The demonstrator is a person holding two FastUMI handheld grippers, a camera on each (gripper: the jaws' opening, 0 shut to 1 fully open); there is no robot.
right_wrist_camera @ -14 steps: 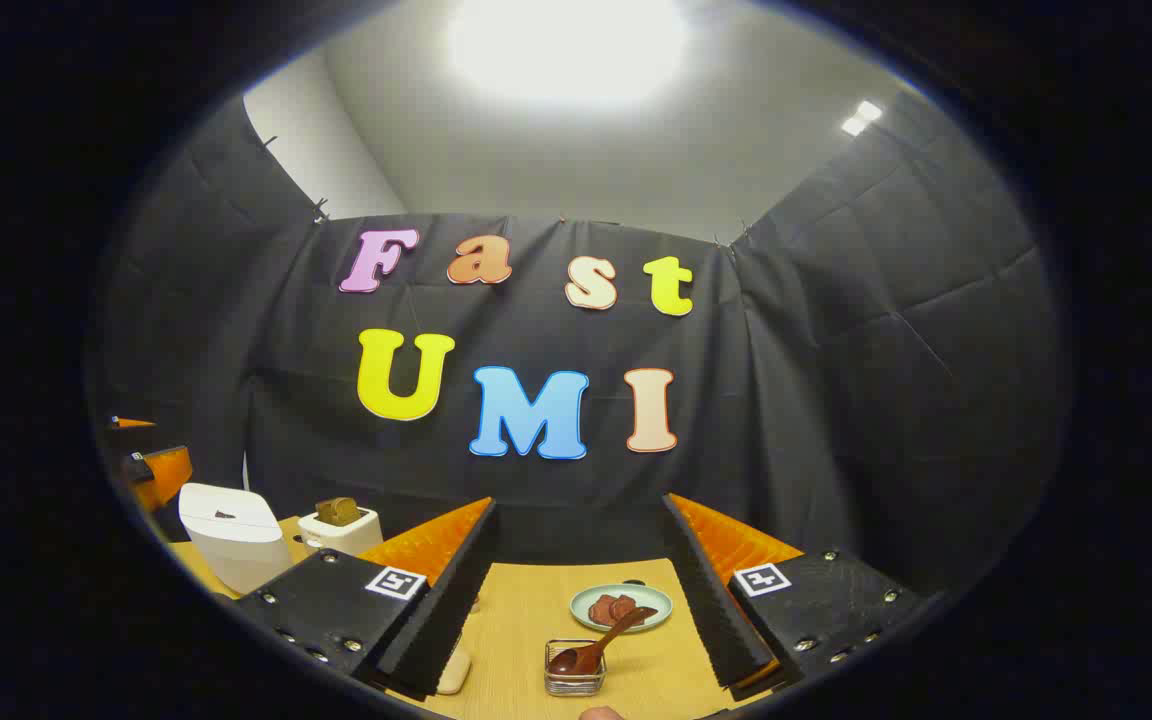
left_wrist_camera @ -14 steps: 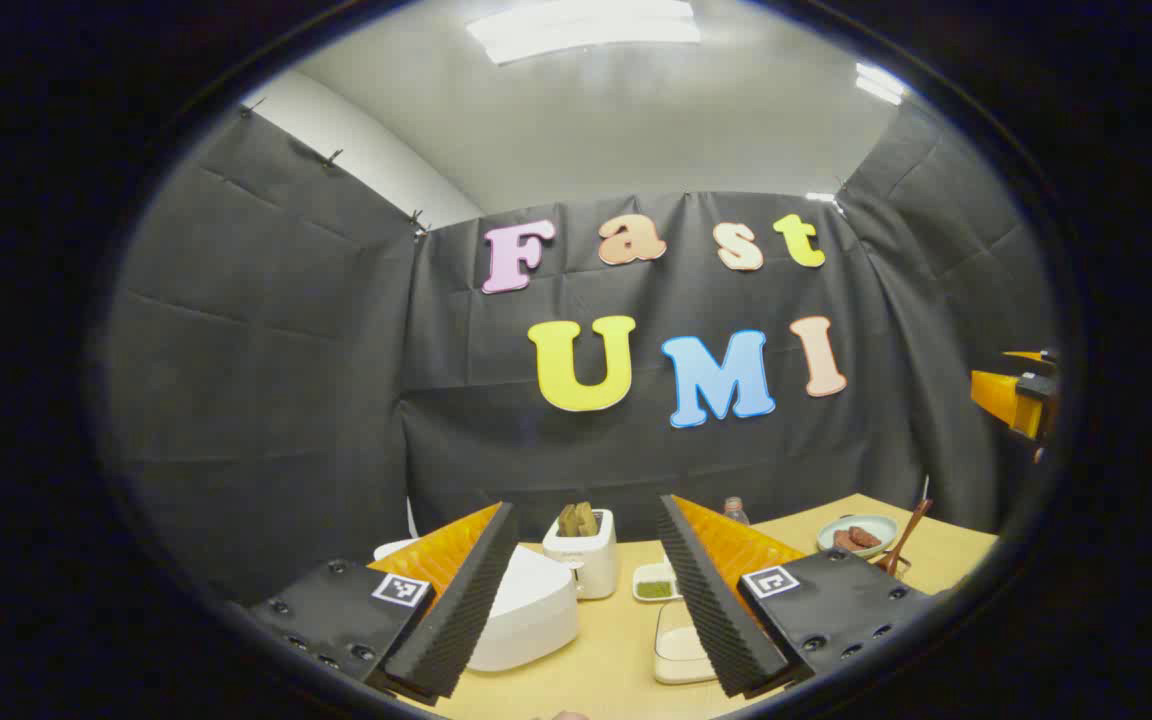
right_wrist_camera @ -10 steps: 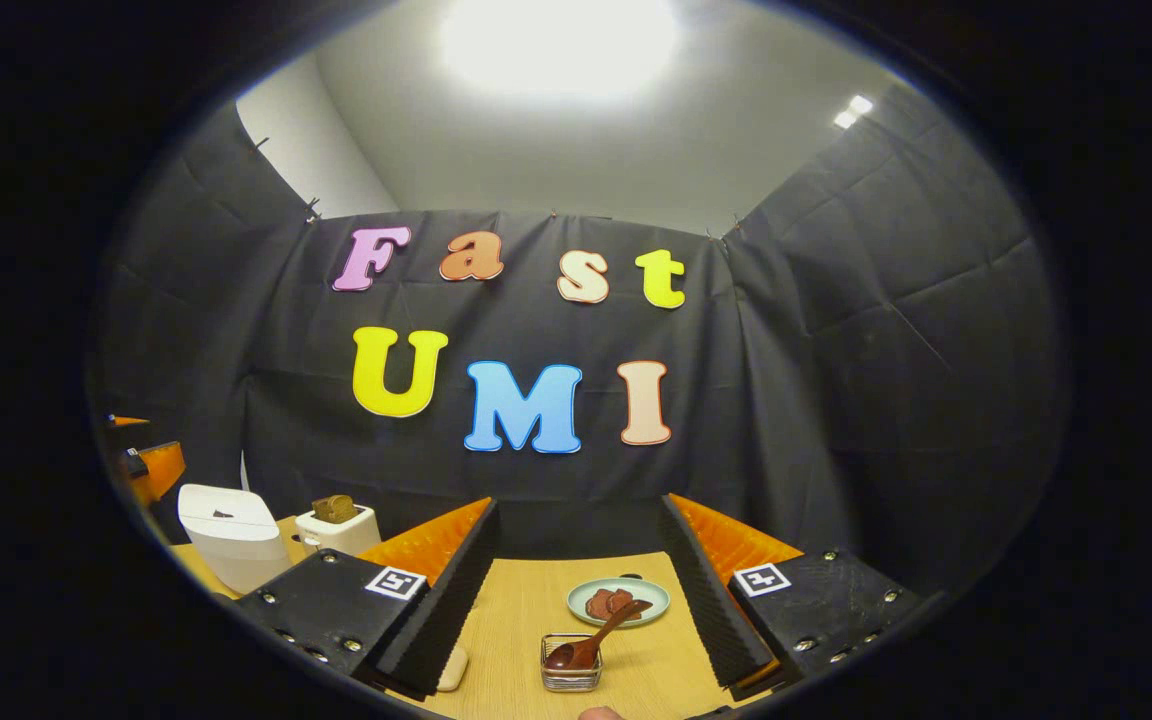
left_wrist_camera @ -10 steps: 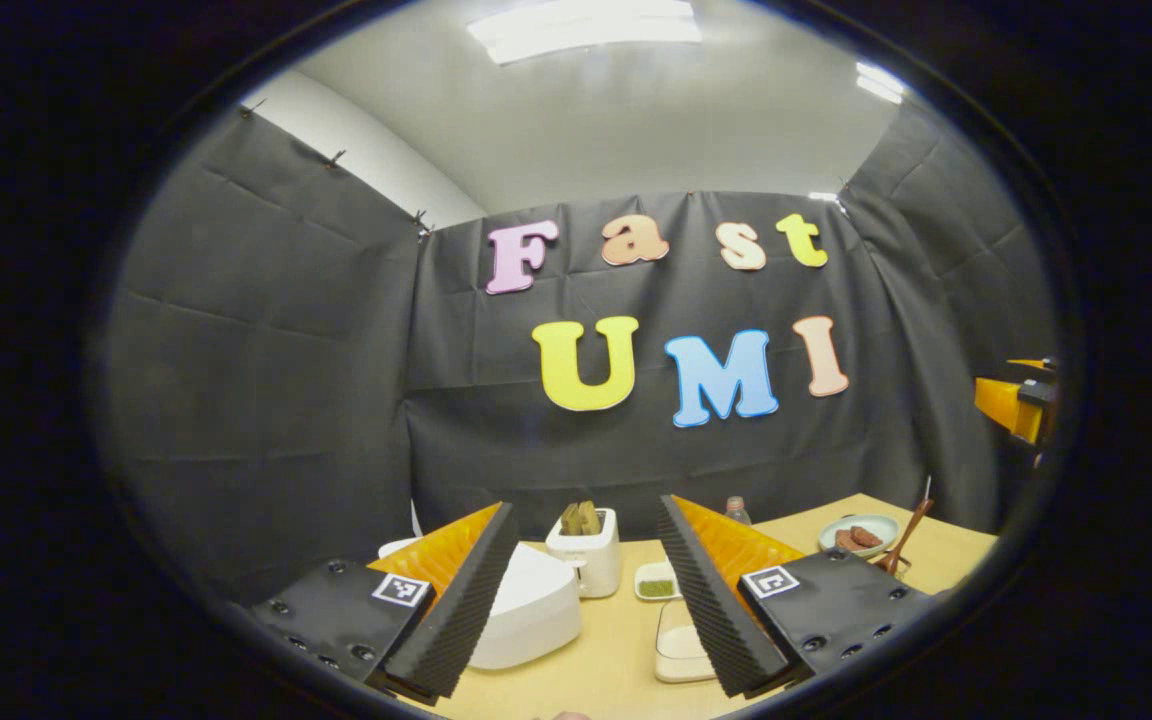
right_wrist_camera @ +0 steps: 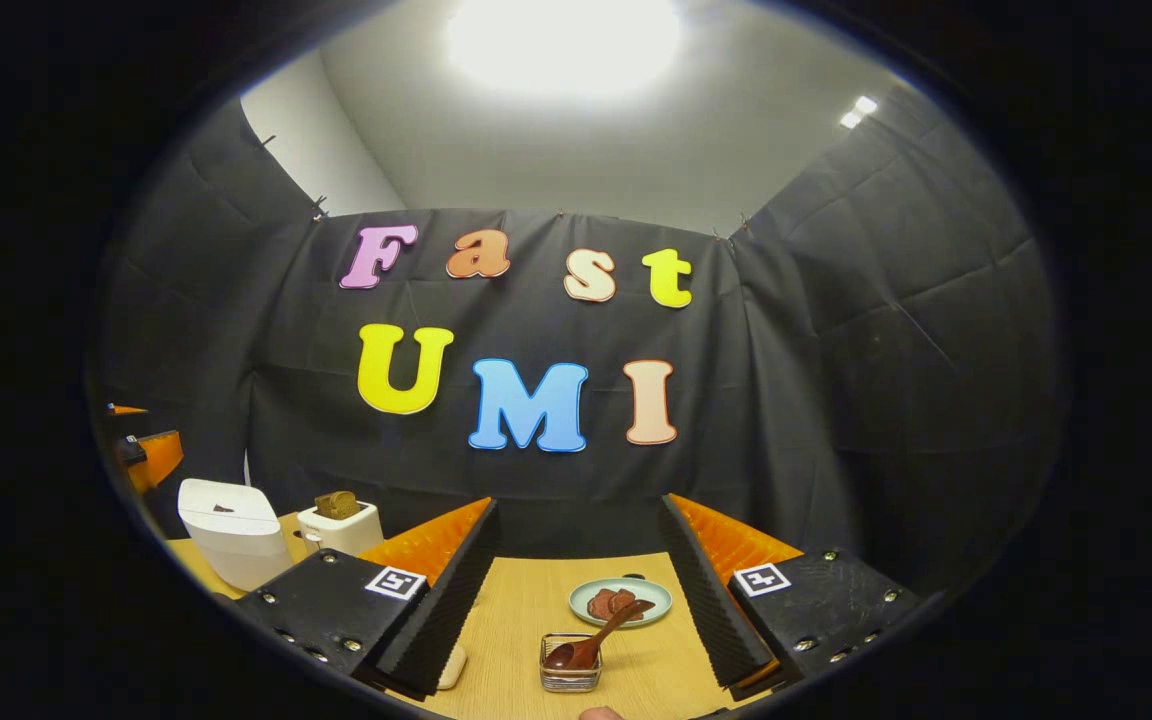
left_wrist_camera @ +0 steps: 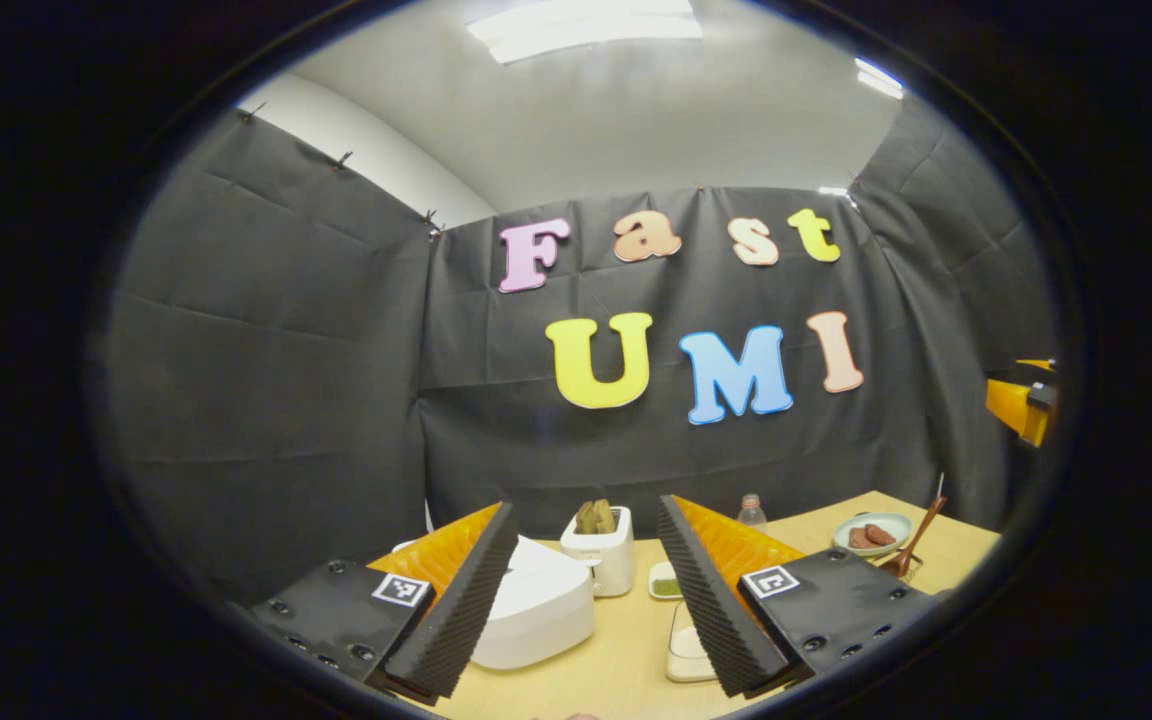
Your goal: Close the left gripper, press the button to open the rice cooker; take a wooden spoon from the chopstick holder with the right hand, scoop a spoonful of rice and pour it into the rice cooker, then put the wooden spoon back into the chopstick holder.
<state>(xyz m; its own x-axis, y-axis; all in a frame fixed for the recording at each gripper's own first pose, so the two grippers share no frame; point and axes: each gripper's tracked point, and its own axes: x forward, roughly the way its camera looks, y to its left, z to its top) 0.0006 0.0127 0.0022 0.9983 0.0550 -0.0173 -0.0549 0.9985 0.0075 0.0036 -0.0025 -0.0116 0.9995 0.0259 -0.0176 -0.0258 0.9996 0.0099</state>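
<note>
Rice cooker (left_wrist_camera: 534, 610), white with its lid down, sat on the tan table (left_wrist_camera: 626, 650) near the left gripper (left_wrist_camera: 584, 590), whose fingers were wide apart and held nothing. A toaster (left_wrist_camera: 599, 548) stood just behind it. The wooden spoon (right_wrist_camera: 596, 640) leaned in the wire holder (right_wrist_camera: 570, 672), in front of the open, empty right gripper (right_wrist_camera: 576, 590). A plate (right_wrist_camera: 620, 602) lay behind it.

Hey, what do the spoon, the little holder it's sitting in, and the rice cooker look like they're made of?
The wooden spoon looks like dark, reddish-brown wood with a smooth, slightly glossy bowl. The chopstick holder seems to be thin metal wire or mesh, since you can see through its sides; it could be clear plastic with a metal rim. The rice cooker looks like smooth white plastic with a matte to soft sheen.
</note>
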